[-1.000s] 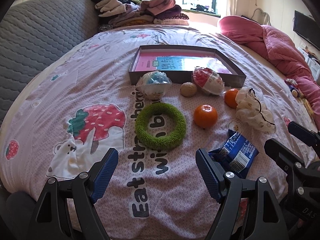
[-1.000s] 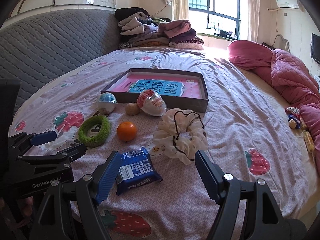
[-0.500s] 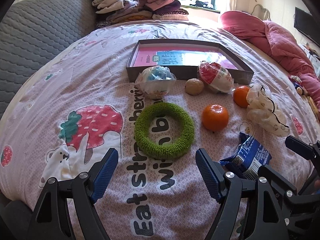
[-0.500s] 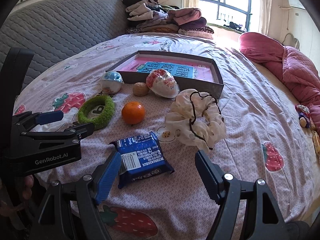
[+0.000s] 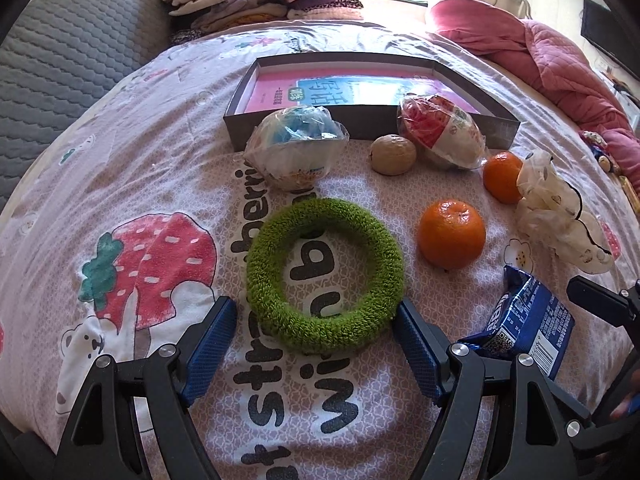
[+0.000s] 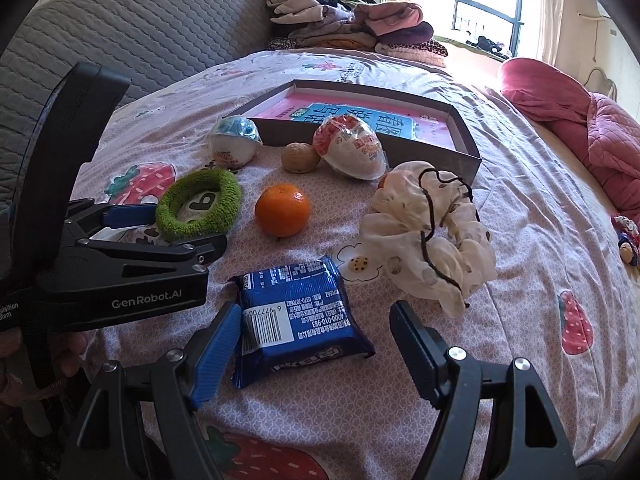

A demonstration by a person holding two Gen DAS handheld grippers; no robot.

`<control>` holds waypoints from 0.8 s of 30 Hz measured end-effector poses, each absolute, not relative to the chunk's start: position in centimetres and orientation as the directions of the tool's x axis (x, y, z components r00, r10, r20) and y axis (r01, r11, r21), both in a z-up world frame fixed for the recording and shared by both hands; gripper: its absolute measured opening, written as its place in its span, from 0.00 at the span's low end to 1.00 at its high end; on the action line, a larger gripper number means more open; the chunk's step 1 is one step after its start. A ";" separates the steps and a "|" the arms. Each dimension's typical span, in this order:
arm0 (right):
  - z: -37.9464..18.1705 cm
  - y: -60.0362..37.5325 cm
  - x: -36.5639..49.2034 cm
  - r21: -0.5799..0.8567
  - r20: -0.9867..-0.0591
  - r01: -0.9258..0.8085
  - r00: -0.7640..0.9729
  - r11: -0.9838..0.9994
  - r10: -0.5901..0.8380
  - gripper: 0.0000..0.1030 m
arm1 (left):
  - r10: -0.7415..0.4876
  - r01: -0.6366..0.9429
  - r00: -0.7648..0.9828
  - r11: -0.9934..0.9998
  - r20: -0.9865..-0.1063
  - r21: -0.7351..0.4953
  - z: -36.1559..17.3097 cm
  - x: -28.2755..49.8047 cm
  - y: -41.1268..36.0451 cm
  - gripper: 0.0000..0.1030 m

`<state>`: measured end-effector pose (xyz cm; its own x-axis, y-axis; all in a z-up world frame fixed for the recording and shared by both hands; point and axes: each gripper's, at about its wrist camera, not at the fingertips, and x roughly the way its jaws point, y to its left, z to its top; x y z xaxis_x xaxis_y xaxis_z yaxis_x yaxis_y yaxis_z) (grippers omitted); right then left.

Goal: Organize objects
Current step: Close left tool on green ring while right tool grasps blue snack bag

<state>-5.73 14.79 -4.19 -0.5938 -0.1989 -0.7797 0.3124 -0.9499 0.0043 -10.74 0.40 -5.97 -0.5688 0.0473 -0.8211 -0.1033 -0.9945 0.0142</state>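
My left gripper (image 5: pixel 316 316) is open, its jaws on either side of the near rim of a green fuzzy ring (image 5: pixel 324 272) on the bedsheet. My right gripper (image 6: pixel 316 320) is open around a blue snack packet (image 6: pixel 298 314), which lies flat between the jaws. Beyond lie an orange (image 6: pixel 283 210), a second orange (image 5: pixel 502 176), a walnut (image 5: pixel 393 155), a blue wrapped egg toy (image 5: pixel 296 146), a red wrapped egg toy (image 5: pixel 440 136) and a white scrunchie (image 6: pixel 432 236). A shallow dark box (image 5: pixel 304 118) with a pink book inside lies behind them.
Folded clothes (image 6: pixel 352 28) are stacked at the far end of the bed. A pink quilt (image 6: pixel 592 120) lies bunched at the right. A grey quilted headboard (image 6: pixel 140 36) runs along the left. Small toys (image 6: pixel 628 240) lie near the right edge.
Both grippers have moved forward and down. The left jaws now flank the green ring; the right jaws now flank the blue packet. Both stay open.
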 end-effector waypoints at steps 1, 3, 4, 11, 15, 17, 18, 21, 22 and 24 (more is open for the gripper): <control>-4.3 14.7 -5.9 0.009 -0.783 0.317 -0.588 -0.948 -0.204 0.73 | 0.054 -0.108 -0.569 -0.994 -0.820 0.010 -6.0 -10.8 0.4 0.78; -4.6 14.6 -6.2 0.026 -0.789 0.324 -0.574 -0.946 -0.218 0.73 | 0.059 -0.115 -0.568 -0.993 -0.821 0.008 -6.1 -11.1 0.5 0.78; -4.8 14.6 -6.4 0.037 -0.791 0.324 -0.569 -0.945 -0.226 0.73 | 0.066 -0.118 -0.568 -0.993 -0.821 0.002 -6.1 -11.3 0.5 0.78; -5.5 14.1 -6.8 0.047 -0.794 0.336 -0.559 -0.941 -0.239 0.73 | 0.092 -0.135 -0.566 -0.991 -0.819 -0.018 -6.3 -12.1 0.8 0.75; -5.5 13.7 -6.6 0.033 -0.790 0.352 -0.564 -0.936 -0.240 0.71 | 0.093 -0.147 -0.570 -0.989 -0.816 -0.009 -6.3 -12.0 1.1 0.65; -5.4 13.6 -6.4 0.035 -0.783 0.357 -0.570 -0.933 -0.247 0.65 | 0.093 -0.151 -0.573 -0.989 -0.814 -0.007 -6.2 -11.8 1.2 0.58; -5.4 13.5 -6.4 0.041 -0.781 0.360 -0.571 -0.932 -0.255 0.62 | 0.095 -0.151 -0.573 -0.988 -0.814 -0.010 -6.2 -11.7 1.1 0.53; -5.3 13.6 -6.3 0.051 -0.777 0.359 -0.572 -0.932 -0.263 0.58 | 0.115 -0.151 -0.570 -0.988 -0.814 -0.034 -6.0 -11.6 1.0 0.38; -5.2 13.7 -6.4 0.056 -0.776 0.357 -0.572 -0.932 -0.266 0.57 | 0.121 -0.151 -0.569 -0.988 -0.814 -0.041 -6.0 -11.6 0.9 0.35; -5.1 13.7 -6.4 0.063 -0.771 0.356 -0.576 -0.932 -0.272 0.55 | 0.138 -0.150 -0.569 -0.987 -0.811 -0.063 -5.8 -11.4 0.6 0.26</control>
<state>-6.38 13.73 -5.05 -0.5760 -0.2722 -0.7708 0.3558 -0.9324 0.0634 -11.42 0.64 -5.76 -0.5689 0.1381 -0.8107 -0.1495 -0.9867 -0.0632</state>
